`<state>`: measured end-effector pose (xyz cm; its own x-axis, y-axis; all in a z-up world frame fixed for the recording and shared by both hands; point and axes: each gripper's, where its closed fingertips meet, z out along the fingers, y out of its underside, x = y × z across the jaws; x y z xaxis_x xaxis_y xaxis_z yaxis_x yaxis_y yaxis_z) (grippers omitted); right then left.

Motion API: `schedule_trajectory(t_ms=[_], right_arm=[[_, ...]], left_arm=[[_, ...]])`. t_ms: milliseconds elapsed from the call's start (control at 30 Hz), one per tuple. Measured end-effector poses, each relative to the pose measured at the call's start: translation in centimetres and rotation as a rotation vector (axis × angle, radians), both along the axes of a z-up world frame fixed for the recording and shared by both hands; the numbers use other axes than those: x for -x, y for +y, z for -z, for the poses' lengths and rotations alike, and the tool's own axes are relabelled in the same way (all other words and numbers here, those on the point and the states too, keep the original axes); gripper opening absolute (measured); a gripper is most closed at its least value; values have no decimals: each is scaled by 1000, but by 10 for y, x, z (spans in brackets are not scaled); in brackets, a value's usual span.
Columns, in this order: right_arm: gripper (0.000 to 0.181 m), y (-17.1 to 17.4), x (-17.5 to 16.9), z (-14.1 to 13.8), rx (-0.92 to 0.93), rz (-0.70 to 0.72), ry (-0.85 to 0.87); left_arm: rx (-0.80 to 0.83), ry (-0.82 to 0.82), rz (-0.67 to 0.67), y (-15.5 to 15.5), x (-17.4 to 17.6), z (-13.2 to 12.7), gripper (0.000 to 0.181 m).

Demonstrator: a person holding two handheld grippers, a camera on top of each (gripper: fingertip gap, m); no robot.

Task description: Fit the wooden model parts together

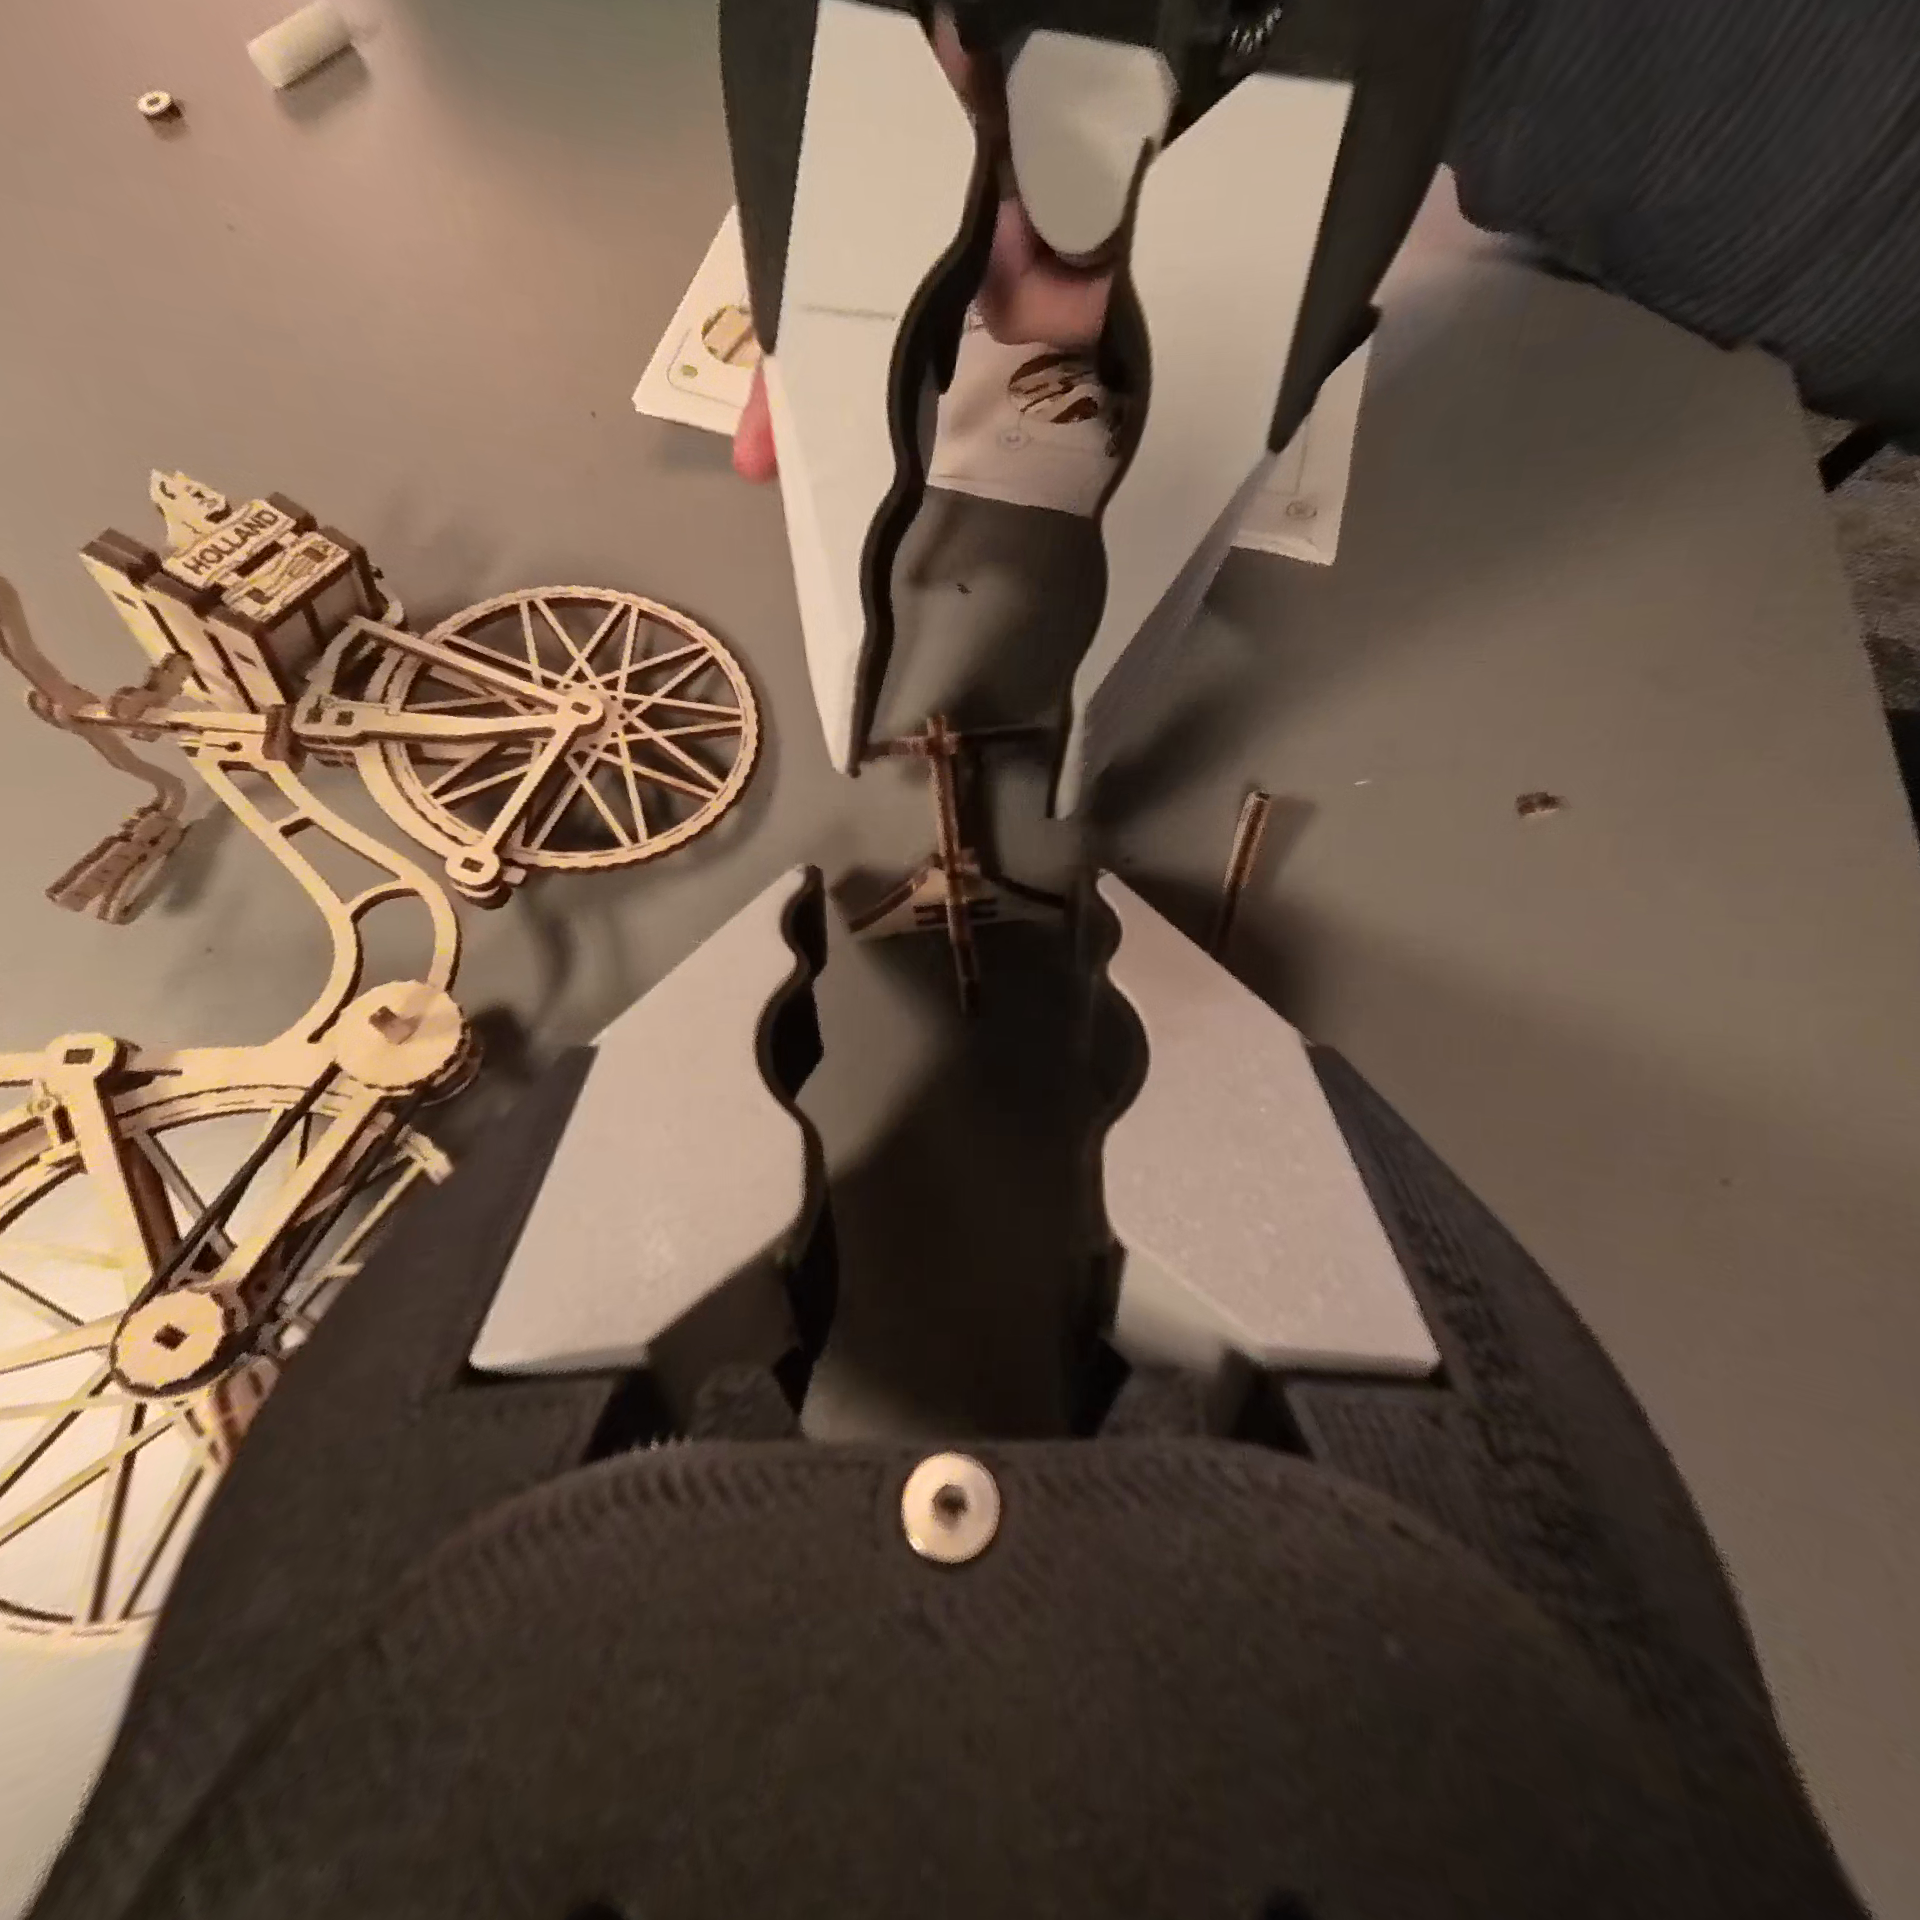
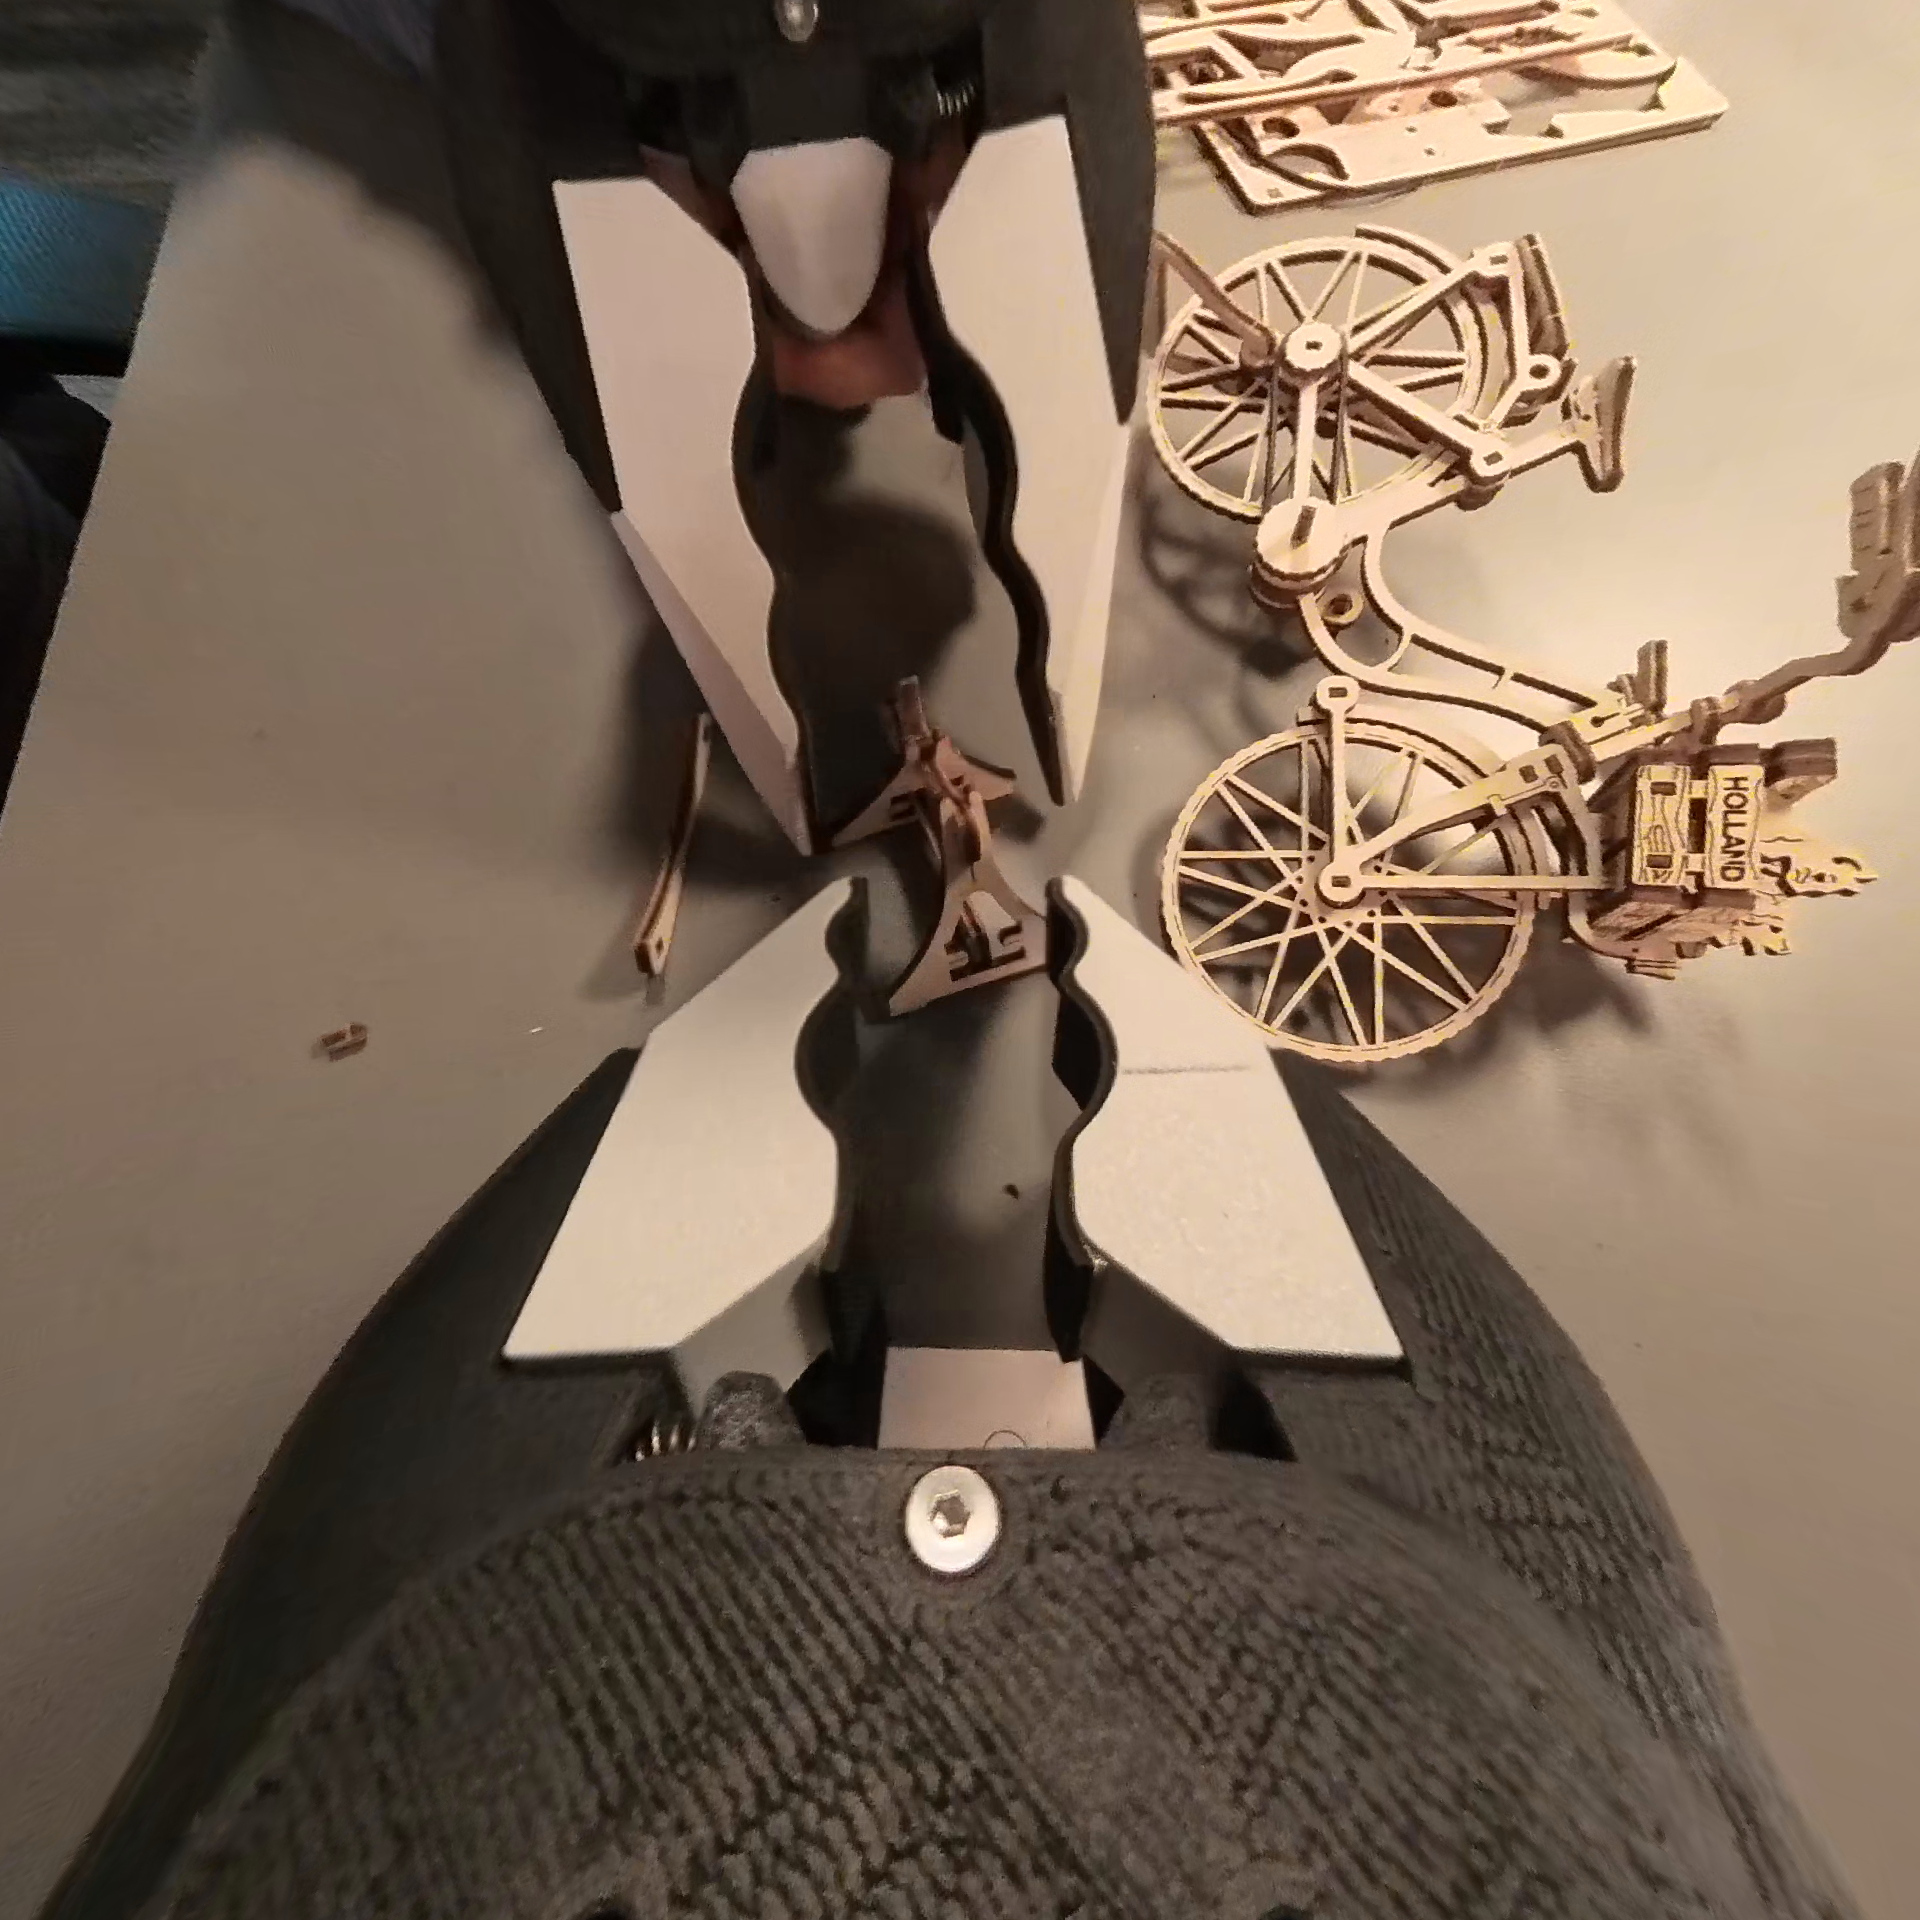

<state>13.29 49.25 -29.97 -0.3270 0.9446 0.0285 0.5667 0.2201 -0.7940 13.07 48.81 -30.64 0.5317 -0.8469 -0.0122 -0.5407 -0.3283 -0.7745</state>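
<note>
Both hand-held grippers face each other tip to tip over the small wooden stand assembly (image 2: pixel 940 862) on the grey worktop (image 2: pixel 416 935). Left hand-held gripper (image 1: pixel 956 894): jaws spread, tips flanking the assembly's near end, contact unclear. Right hand-held gripper (image 2: pixel 951 899): jaws spread, a triangular foot between the tips; can't tell if touching. Wooden bicycle model (image 2: pixel 1455 727) lies flat beside the assembly; a loose wooden strip (image 2: pixel 670 852) lies on its other side.

Warm, dim indoor light falls from above, casting soft shadows beside the pale laser-cut wooden bicycle model (image 2: pixel 1475 665) on the matte grey table (image 2: pixel 312 831). Both wide-angle views bend and smear toward the edges, and the upper left of the right wrist view is blurred.
</note>
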Motion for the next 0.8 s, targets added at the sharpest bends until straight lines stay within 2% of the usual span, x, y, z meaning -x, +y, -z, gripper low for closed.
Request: schedule_trajectory(t_ms=[233,433,800], right_arm=[[46,-3,-4,4,17,-33,-33],[38,0,-3,4,14,-13,-31],[39,1,-6,5,-5,-16,-32]], left_arm=[[19,5,-25,2,0,2,44],[18,5,-10,0,-1,2,39],[31,-1,15,-3,-1,3,38]])
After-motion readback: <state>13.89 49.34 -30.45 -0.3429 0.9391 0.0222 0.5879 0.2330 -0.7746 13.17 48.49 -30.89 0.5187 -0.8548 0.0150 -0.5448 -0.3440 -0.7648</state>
